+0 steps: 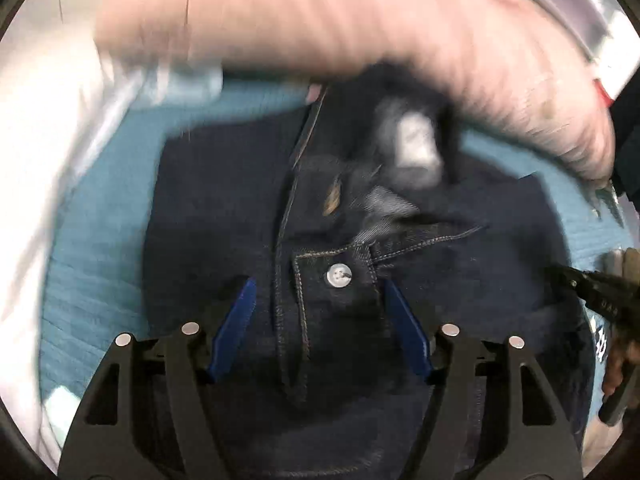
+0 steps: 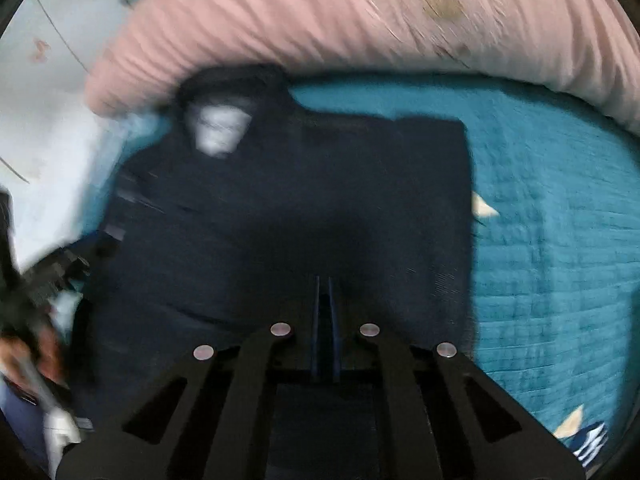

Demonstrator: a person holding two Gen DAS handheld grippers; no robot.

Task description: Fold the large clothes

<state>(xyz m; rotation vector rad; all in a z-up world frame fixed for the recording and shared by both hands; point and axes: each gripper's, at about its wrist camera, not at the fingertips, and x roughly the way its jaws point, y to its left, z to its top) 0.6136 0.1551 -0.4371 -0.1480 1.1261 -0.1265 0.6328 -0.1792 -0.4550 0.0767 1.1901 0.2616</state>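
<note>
A dark navy denim garment lies on a teal bedspread. Its placket, a white button and a white neck label show in the left wrist view. My left gripper is open, its blue fingers spread just above the buttoned placket. In the right wrist view the garment lies flat with its label at the far left. My right gripper is shut, its fingers pressed together low over the dark cloth; whether cloth is pinched is unclear. The right gripper also shows at the right edge of the left wrist view.
A pink ribbed pillow or quilt lies along the far side of the garment, and shows in the right wrist view too. White bedding lies to the left. The teal bedspread stretches to the right of the garment.
</note>
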